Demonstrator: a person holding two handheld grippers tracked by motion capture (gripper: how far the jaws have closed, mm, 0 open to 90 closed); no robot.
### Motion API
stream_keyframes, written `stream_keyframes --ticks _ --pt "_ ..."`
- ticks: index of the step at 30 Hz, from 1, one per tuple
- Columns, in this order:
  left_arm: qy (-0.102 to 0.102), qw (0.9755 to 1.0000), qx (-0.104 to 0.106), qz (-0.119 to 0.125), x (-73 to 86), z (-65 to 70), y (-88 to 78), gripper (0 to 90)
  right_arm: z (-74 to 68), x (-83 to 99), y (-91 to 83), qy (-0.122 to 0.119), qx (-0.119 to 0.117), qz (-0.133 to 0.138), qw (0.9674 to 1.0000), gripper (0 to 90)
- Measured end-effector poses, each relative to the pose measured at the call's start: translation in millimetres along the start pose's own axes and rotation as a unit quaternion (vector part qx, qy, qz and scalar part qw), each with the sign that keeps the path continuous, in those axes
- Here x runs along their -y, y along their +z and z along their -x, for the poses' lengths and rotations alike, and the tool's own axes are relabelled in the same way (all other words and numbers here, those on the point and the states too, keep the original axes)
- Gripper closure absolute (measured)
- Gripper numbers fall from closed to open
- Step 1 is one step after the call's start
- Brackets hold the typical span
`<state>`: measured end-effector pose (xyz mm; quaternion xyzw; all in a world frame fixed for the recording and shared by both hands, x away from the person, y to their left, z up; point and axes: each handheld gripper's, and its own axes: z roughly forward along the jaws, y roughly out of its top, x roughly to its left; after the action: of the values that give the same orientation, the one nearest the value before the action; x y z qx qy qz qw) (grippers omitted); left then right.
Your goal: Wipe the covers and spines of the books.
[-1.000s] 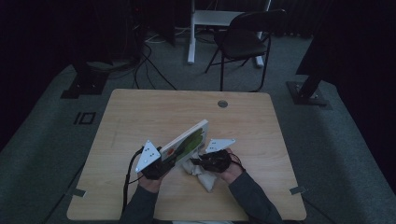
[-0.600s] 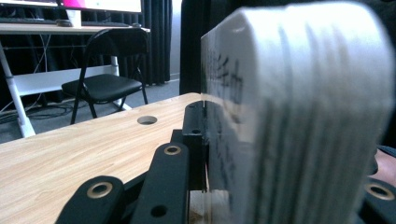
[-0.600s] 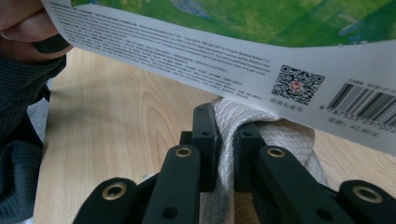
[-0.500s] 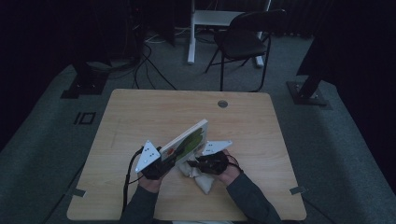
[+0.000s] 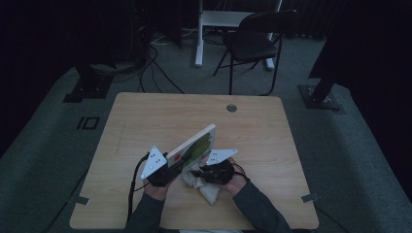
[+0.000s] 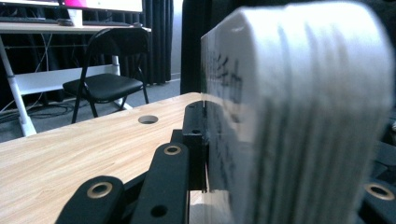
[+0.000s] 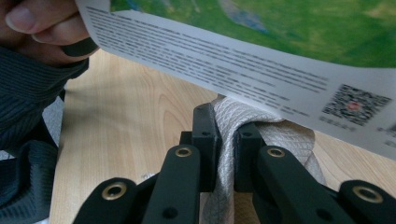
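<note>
A thick white book [image 5: 194,147] with a green picture on its cover is held tilted above the table's near middle. My left gripper [image 5: 167,167] is shut on the book's lower edge; in the left gripper view the book's page block [image 6: 299,116] stands right against the jaws. My right gripper [image 5: 204,172] is shut on a white woven cloth [image 5: 206,187] bunched on the table under the book. In the right gripper view the cloth [image 7: 226,140] is pinched between the jaws, with the book's printed cover [image 7: 261,51] just above.
The wooden table [image 5: 145,121] has a round cable hole [image 5: 231,108] near its far edge. A black chair [image 5: 255,43] and a white desk frame [image 5: 204,29] stand on the floor beyond. Cables trail off the table's near left edge.
The right gripper with the cloth has shifted slightly under the book. The left gripper and the book have stayed put.
</note>
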<state>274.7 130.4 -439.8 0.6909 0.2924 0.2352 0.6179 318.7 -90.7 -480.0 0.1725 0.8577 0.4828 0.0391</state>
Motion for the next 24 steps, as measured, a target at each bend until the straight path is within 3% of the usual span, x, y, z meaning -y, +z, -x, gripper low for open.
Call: stream_keyframes --ticks 24 --pt "-0.003 1.0000 -0.007 -0.003 2.7 0.3 2.7 77.8 -21.1 -5.3 10.5 -0.022 -0.024 0.000 0.9995 83.1"
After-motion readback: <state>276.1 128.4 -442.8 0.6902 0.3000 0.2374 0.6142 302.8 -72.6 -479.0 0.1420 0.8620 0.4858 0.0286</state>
